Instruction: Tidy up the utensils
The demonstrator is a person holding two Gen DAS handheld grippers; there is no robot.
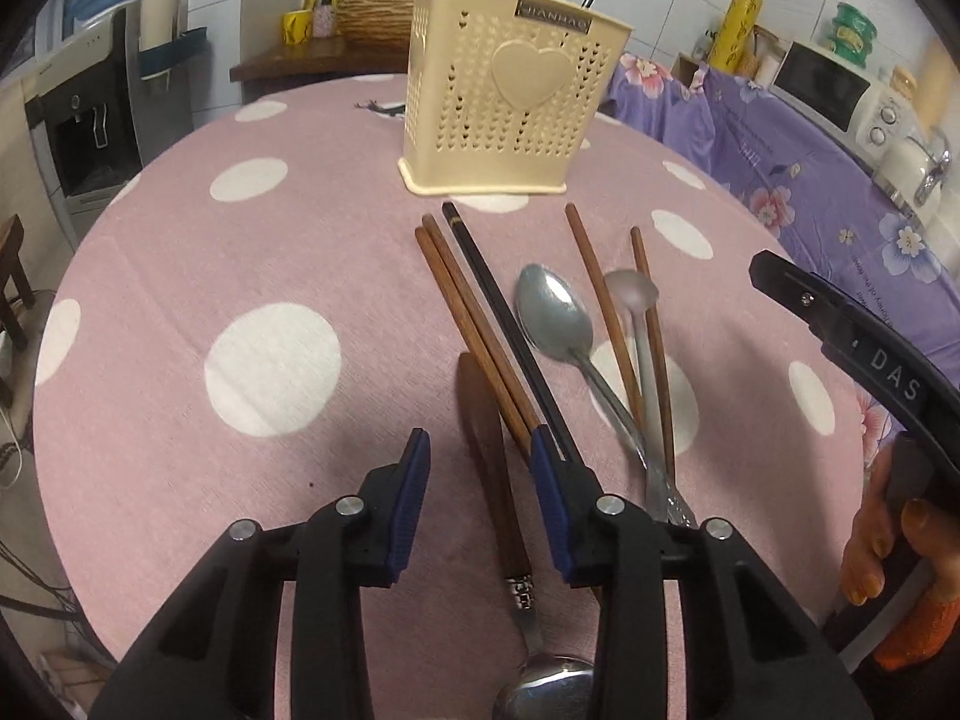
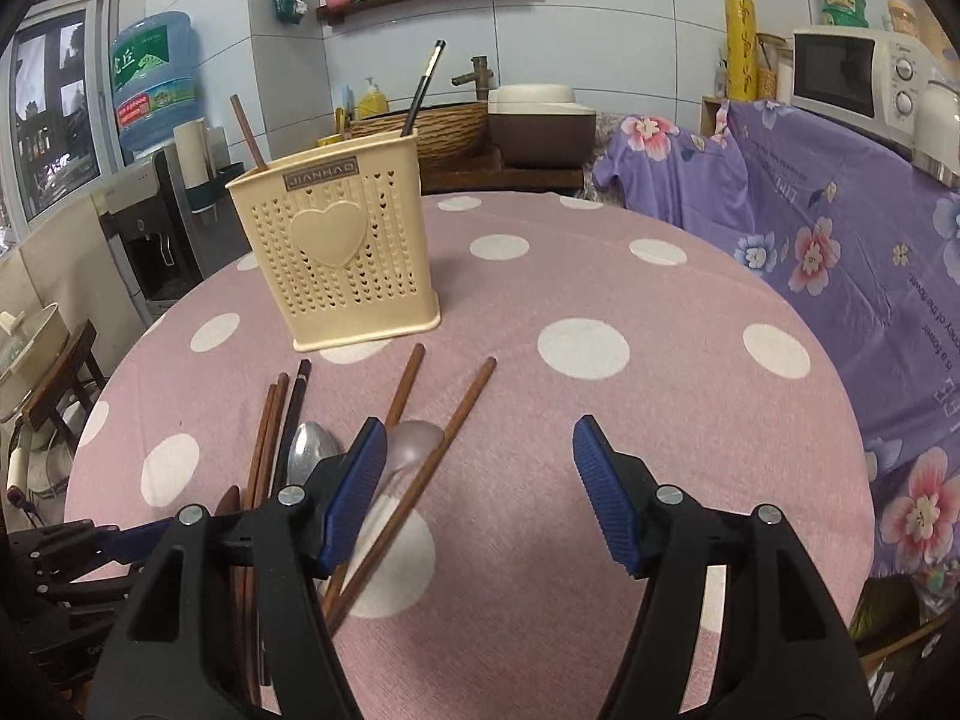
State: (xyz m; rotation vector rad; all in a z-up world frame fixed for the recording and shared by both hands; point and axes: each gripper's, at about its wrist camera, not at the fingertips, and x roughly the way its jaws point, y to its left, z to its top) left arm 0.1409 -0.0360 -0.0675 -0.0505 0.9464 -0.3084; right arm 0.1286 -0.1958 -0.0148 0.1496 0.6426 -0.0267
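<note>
A cream perforated utensil holder (image 1: pixel 510 102) (image 2: pixel 336 252) stands on the pink dotted tablecloth (image 1: pixel 270 276), with a brown and a black chopstick upright in it. In front of it lie two brown chopsticks (image 1: pixel 468 324), a black chopstick (image 1: pixel 504 312), a metal spoon (image 1: pixel 555 315), a translucent spoon (image 1: pixel 633 291) and two more brown chopsticks (image 1: pixel 600 300). My left gripper (image 1: pixel 480 450) is open just over the table, its pads either side of a wooden-handled spoon (image 1: pixel 489 456) without pressing on it. My right gripper (image 2: pixel 480 438) is open and empty, its left finger over the translucent spoon (image 2: pixel 414 438).
A purple floral cloth (image 2: pixel 810 252) covers the counter to the right, with a microwave (image 2: pixel 852 72) on it. A water dispenser (image 2: pixel 144 240) stands at the left beyond the table edge. A hand (image 1: pixel 888 528) holds the right gripper close beside the left one.
</note>
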